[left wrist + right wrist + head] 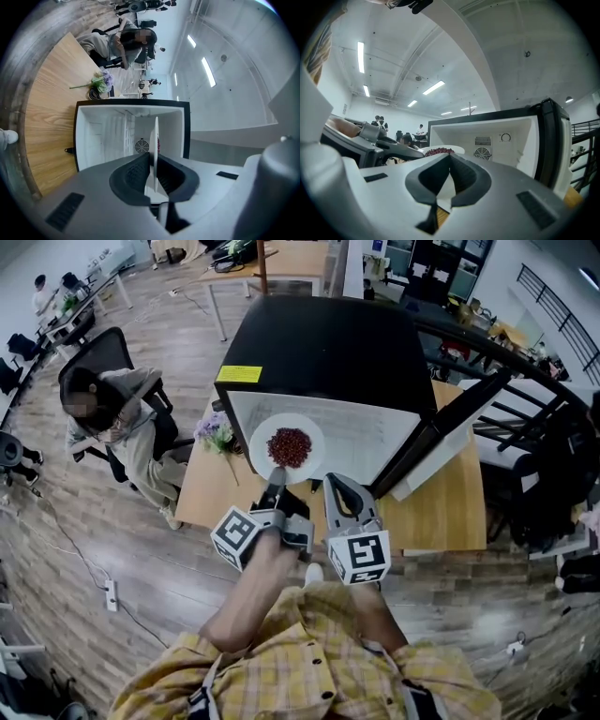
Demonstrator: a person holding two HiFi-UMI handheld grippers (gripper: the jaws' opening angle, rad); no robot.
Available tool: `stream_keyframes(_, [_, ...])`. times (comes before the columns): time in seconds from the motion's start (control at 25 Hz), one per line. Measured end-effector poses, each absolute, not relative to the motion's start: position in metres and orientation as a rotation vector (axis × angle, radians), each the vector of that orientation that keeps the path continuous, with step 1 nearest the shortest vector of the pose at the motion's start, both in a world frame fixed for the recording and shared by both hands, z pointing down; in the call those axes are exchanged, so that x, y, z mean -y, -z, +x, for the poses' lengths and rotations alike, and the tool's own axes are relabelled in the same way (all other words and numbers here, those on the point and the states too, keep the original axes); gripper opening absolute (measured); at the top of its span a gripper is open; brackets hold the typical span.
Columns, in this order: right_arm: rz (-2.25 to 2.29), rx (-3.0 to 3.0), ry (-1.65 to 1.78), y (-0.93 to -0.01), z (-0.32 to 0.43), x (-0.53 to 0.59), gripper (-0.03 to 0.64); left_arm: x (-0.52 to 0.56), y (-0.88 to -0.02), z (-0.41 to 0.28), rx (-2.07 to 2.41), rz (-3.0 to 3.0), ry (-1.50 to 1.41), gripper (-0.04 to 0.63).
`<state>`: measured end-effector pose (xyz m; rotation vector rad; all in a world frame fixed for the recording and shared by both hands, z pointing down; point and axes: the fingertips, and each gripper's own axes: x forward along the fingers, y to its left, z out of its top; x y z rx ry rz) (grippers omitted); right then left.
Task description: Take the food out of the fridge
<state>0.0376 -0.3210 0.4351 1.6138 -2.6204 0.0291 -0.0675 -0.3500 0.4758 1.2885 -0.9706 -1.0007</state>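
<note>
A white plate (262, 448) of red food (290, 447) hangs in front of the open black fridge (319, 343), which stands on a wooden table (441, 512). My left gripper (276, 474) is shut on the plate's near rim. In the left gripper view the plate (155, 138) shows edge-on, pinched between the left gripper's (152, 173) jaws, with the white fridge interior (108, 136) behind it. My right gripper (334, 482) is beside the plate on the right, shut and holding nothing. The right gripper view shows the right gripper (450, 164) with the food (439, 151) just to the left.
The fridge door (450, 432) stands open to the right. A small bunch of flowers (216, 432) lies on the table left of the fridge. A person (117, 413) sits in a chair at the left. Black railings (553, 399) run along the right.
</note>
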Motion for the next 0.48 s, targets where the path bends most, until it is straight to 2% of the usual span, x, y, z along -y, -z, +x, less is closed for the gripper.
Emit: stream_keyframes(0.48, [1.652,2.637,-0.044,-0.432,0.022,0.304,0.008,0.318,-0.463,-0.087,0.974,1.316,1.027,0.026])
